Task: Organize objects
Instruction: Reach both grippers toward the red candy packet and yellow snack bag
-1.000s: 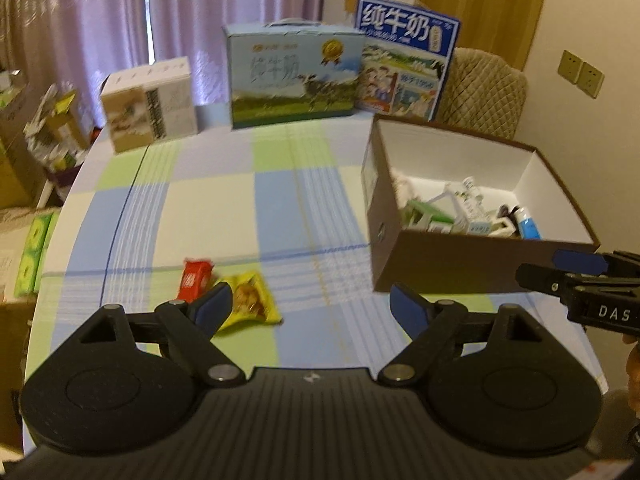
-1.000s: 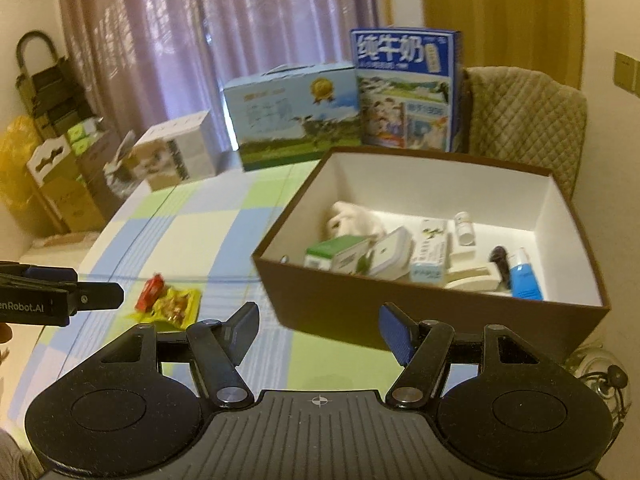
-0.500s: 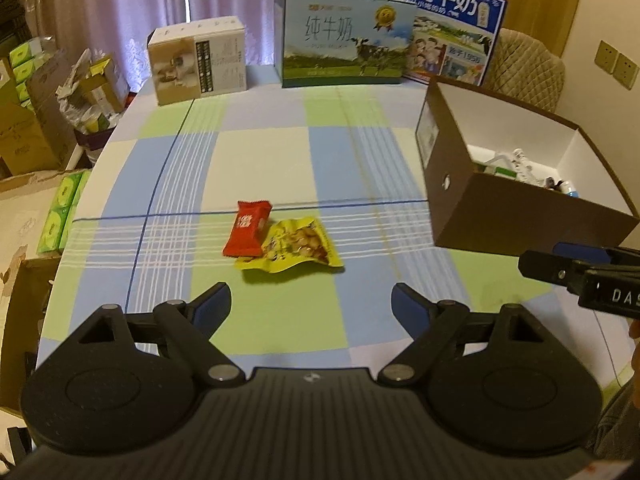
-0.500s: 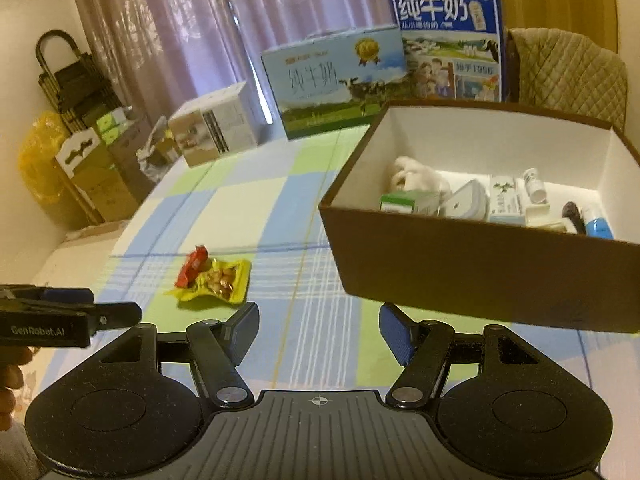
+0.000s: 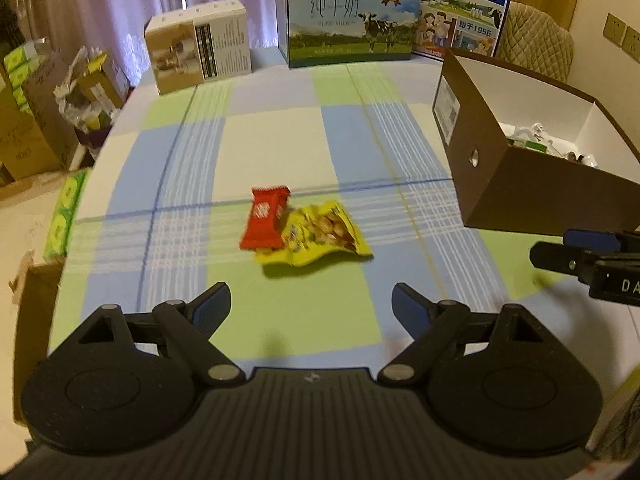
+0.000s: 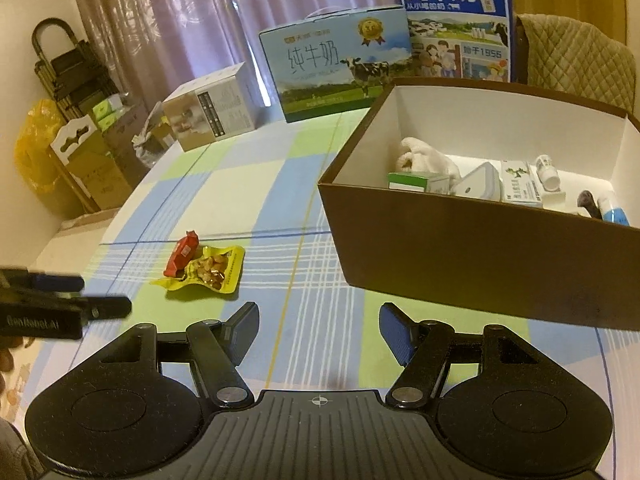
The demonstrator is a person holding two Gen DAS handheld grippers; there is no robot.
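Observation:
A red snack packet [image 5: 265,218] [image 6: 182,253] lies on the checked tablecloth, overlapping the left edge of a yellow nut packet [image 5: 320,236] [image 6: 208,270]. My left gripper [image 5: 311,306] hangs open just in front of them, nothing between its fingers. A brown cardboard box [image 5: 532,184] [image 6: 480,256] with a white inside stands to the right, holding several small cartons and bottles. My right gripper [image 6: 318,326] is open and empty in front of the box's near wall; it also shows side-on in the left wrist view [image 5: 576,252].
Two milk cartons [image 5: 348,12] [image 5: 460,8] and a white-and-tan box [image 5: 198,50] stand along the table's far edge. A quilted chair [image 6: 576,64] is behind the brown box. Cardboard boxes and clutter [image 5: 36,112] fill the floor left of the table [image 5: 280,140].
Both grippers have pulled back and shifted left, so the two packets now sit centred ahead of the left gripper. The brown box has slid to the right in both views. Nothing was grasped.

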